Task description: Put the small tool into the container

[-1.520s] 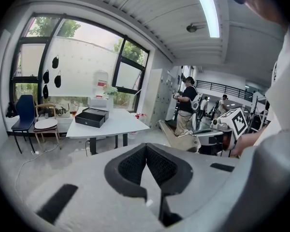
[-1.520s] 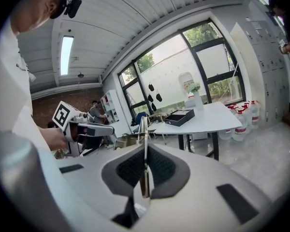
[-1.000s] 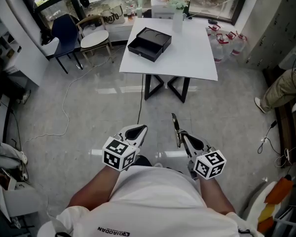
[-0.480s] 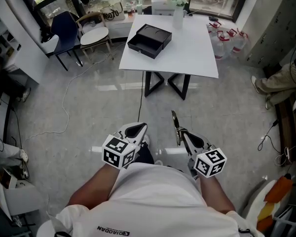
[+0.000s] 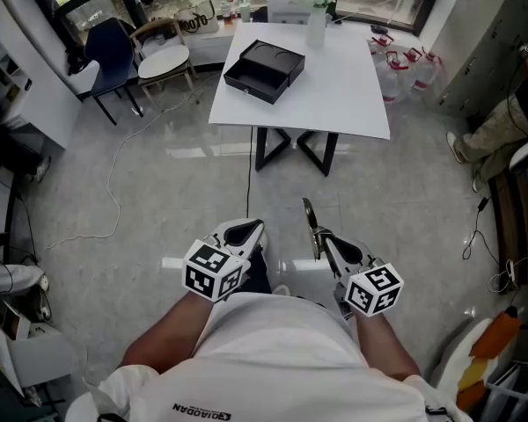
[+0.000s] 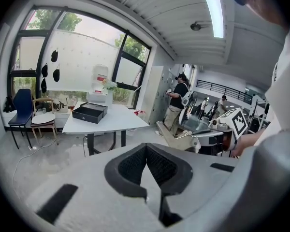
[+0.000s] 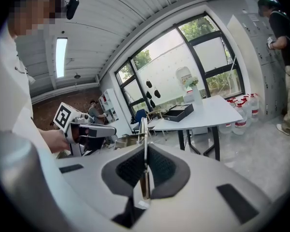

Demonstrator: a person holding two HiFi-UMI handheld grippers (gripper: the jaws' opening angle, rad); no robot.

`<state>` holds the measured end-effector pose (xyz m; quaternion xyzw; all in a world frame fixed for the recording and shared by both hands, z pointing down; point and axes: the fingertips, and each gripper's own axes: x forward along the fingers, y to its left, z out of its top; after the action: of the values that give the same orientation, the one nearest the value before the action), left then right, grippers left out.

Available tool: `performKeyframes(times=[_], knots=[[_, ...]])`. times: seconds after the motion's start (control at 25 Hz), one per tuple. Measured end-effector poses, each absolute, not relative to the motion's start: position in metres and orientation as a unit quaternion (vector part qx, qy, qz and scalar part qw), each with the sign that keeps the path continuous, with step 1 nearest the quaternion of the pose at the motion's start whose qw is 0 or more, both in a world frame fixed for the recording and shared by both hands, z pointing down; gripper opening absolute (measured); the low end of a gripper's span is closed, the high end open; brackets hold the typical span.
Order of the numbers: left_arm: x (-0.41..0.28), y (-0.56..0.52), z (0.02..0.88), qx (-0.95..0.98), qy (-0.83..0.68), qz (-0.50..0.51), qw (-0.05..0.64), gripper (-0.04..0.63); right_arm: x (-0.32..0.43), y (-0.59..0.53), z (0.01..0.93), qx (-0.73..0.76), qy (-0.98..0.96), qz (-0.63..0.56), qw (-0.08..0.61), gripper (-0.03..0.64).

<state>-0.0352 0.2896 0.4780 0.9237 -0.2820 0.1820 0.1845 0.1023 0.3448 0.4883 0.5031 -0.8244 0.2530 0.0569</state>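
Observation:
A black open box (image 5: 265,68) lies on the left part of a white table (image 5: 334,95) far ahead of me. My right gripper (image 5: 321,241) is shut on a slim metal tool (image 5: 311,225) that sticks out forward past the jaws. In the right gripper view the tool (image 7: 144,149) stands upright between the shut pads, and the box (image 7: 178,112) shows well beyond it. My left gripper (image 5: 244,233) is held beside the right one, shut with nothing in it. The left gripper view shows the box (image 6: 90,112) on the table (image 6: 111,123), far off.
A vase of flowers (image 5: 316,18) stands at the table's far edge. Chairs (image 5: 163,60) are left of the table, water bottles (image 5: 407,71) right of it. A cable (image 5: 114,183) trails over the floor. A person (image 5: 502,126) sits at the right wall.
The table and box have shifted slightly down and left in the head view as I move toward them. Both grippers keep their pose, the tool still held.

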Motion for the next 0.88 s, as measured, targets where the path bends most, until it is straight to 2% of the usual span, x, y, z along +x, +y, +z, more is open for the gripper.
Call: performKeyframes(times=[0.4, 0.88], knots=[[-0.043, 0.236, 0.497, 0.915, -0.287, 0.193, 0.208, 0.009, 0.096, 0.290, 0.503, 0.497, -0.821, 0.272, 0.067, 0.011], [-0.032, 0.105, 0.469, 0.929, -0.273, 0.170, 0.185, 0.009, 0.099, 0.163, 0.473, 0.510, -0.819, 0.251, 0.076, 0.011]])
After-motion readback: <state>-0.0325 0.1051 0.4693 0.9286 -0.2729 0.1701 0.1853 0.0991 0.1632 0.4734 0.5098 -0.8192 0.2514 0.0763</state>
